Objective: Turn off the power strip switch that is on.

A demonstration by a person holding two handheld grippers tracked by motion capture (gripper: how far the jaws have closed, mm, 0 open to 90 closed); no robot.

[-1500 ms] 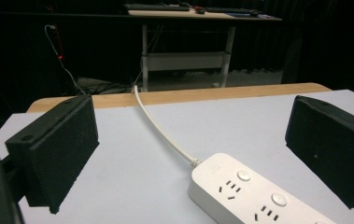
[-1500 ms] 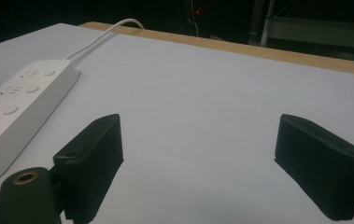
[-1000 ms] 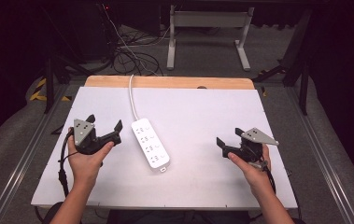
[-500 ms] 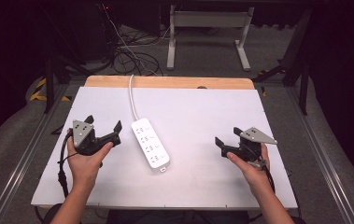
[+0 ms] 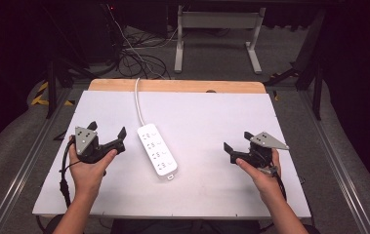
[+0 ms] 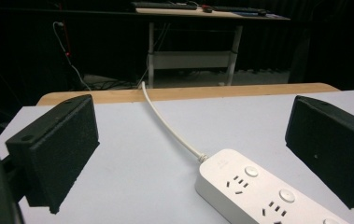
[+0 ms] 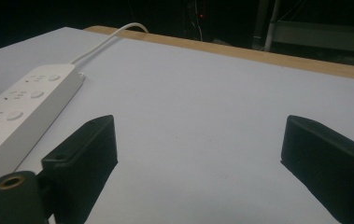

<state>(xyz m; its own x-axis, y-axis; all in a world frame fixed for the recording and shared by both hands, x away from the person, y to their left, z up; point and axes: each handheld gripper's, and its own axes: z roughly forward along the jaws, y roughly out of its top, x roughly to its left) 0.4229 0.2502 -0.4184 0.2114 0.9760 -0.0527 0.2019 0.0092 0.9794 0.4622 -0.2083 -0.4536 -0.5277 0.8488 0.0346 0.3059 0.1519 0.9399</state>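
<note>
Partly cropped, power strip (image 6: 263, 191) leaves left hand-held gripper (image 6: 188, 154) view.

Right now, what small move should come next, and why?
Probably ease the left gripper toward the power strip: its jaws stand open with nothing between them, and it sits just beside the strip, much nearer than the right gripper.

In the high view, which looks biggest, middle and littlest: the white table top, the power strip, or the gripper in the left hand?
1. White table top, biggest by far.
2. Power strip.
3. Left gripper, a little smaller, though it is close.
</note>
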